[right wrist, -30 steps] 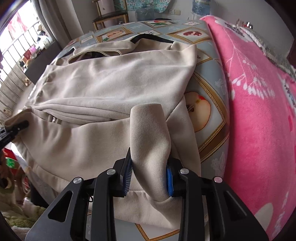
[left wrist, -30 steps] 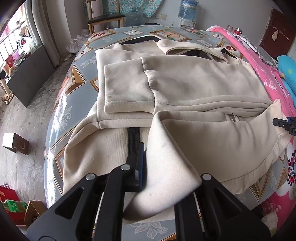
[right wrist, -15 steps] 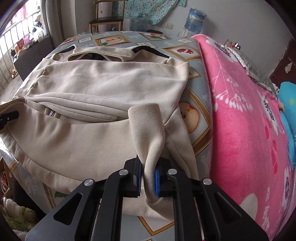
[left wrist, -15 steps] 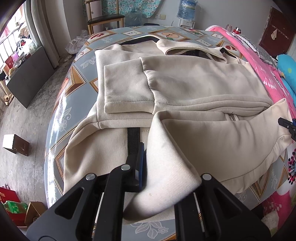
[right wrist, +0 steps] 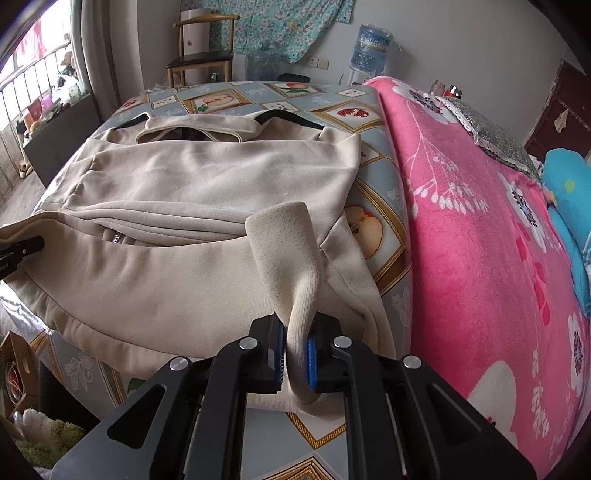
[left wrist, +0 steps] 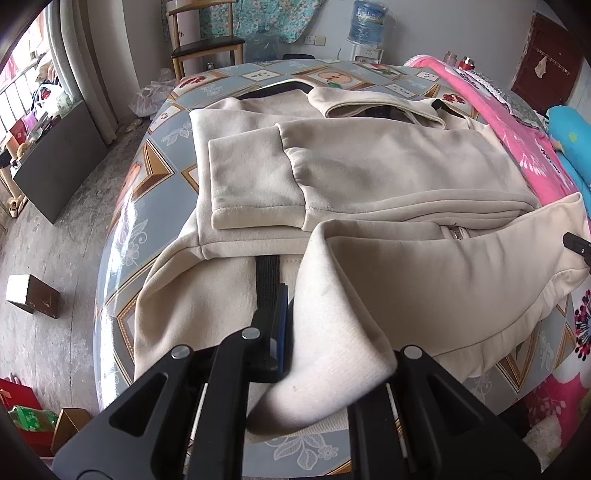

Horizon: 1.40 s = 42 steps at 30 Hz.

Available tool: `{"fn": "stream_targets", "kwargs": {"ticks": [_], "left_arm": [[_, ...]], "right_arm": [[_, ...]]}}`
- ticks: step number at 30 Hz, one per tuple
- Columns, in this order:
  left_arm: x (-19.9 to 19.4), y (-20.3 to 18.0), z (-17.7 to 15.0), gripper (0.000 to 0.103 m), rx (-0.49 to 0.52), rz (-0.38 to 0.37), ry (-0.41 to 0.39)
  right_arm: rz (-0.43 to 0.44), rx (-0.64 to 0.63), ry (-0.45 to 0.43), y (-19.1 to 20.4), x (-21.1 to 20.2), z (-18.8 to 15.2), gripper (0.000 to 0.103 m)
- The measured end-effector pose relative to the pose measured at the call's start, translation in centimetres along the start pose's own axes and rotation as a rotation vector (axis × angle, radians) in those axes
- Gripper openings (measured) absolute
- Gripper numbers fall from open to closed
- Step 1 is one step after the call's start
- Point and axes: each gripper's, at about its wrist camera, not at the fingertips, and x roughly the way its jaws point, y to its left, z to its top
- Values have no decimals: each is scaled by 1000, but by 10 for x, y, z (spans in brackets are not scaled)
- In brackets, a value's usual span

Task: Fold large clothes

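Note:
A large beige jacket (left wrist: 388, 177) lies spread on the table, collar (left wrist: 373, 107) at the far end and one sleeve (left wrist: 255, 184) folded across its body. My left gripper (left wrist: 291, 328) is shut on the near hem corner; the lifted cloth drapes over and hides its right finger. In the right wrist view the same jacket (right wrist: 207, 177) fills the table. There my right gripper (right wrist: 297, 350) is shut on the other hem corner (right wrist: 284, 240), which stands up in a narrow fold. Each gripper's tip shows at the edge of the other's view.
The patterned tablecloth (left wrist: 155, 173) shows around the jacket. A pink flowered blanket (right wrist: 480, 229) covers the bed to the right. A wooden chair (left wrist: 207, 44) and a water bottle (left wrist: 365, 18) stand behind the table. A small box (left wrist: 33, 299) sits on the floor at left.
The right gripper's jaws closed on the hem corner and drew it up and back. The left gripper and its hold have not changed.

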Motion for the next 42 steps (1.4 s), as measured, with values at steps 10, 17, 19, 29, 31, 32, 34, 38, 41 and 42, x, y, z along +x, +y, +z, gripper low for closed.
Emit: {"fn": "stream_targets", "kwargs": {"ticks": [10,17,19,29,31,32,34,38,41,42], "left_arm": [[-35,-6,-11,7,29,4,-71],[-93,2,-17,5,8,-54,-234],[-107,10,-14,5,-9,-81,-271],[-125,20,72,5,61,-105,-381],[-115,22,102,5,73,-105,-372],[-108,23,118,5,75,-107,-363],[-86,30,160,5,69,-114,-335],[-18,39,229,5,71,-88,-228],[46,44,256,5,67,-67,-128],[69,45,260,5,68,-66,-89]], "right_arm": [[-4,17,-67,2,-32,-13,9],[-36,58,-177,-3,-69,-15,8],[-32,82,-212,-9,-79,-9,8],[-60,37,-349,-27,-69,75,8],[-53,25,-364,-33,-56,102,8],[-49,19,-366,-35,-49,114,8],[-29,6,-363,-43,-23,153,8],[8,-5,-310,-47,41,213,8],[20,-8,-223,-46,104,240,8],[17,-13,-195,-44,121,243,8]]}}
